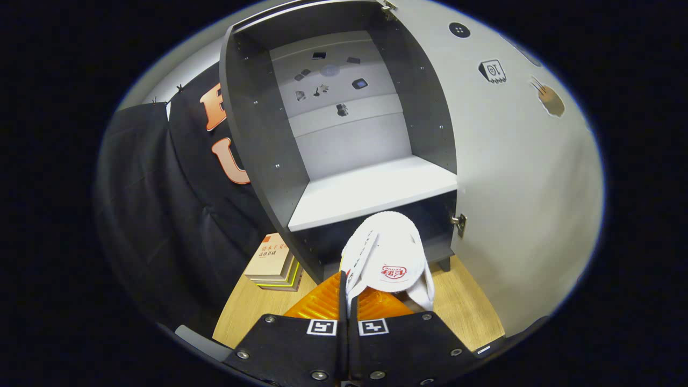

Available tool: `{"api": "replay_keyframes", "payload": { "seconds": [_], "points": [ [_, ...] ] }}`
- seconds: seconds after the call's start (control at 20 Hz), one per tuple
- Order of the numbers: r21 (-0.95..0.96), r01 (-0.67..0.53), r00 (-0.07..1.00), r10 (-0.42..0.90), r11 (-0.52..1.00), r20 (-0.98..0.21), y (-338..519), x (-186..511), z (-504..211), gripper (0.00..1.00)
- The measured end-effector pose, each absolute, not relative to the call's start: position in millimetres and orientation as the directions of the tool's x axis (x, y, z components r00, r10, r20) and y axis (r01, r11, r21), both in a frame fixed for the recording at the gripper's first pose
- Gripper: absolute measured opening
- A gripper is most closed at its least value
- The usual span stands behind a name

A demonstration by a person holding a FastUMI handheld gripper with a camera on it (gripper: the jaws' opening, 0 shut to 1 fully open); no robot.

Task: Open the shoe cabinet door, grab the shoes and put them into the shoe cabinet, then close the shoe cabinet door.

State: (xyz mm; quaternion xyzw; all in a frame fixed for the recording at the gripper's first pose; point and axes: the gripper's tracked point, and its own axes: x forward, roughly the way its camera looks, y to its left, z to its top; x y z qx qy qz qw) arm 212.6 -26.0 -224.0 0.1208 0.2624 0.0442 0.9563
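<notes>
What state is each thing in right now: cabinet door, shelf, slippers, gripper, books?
Cabinet door: swung wide open.
Shelf: bare, nothing on it.
Slippers: white pair, pinched at one edge between the fingers, held up in front of the cabinet's lower opening, not yet inside.
Gripper: shut on the slippers.
Books: stacked flat on the floor beside the cabinet.

slipper (388,258): we see its heel end tucked behind the gripper (348,301), whose fingers pinch it closed | lower shelf of the cabinet (258,134): we find it dark and mostly hidden behind the slipper | small objects on the back panel (344,134): too small for us to identify | books (274,263): partly hidden behind the cabinet's side
</notes>
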Motion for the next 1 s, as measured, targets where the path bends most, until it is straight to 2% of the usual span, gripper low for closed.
{"api": "replay_keyframes", "payload": {
  "seconds": [1.0],
  "points": [
    [0.322,-0.145,0.816,0.297,0.936,-0.495,1,456,-246,0.00]
  ]
}}
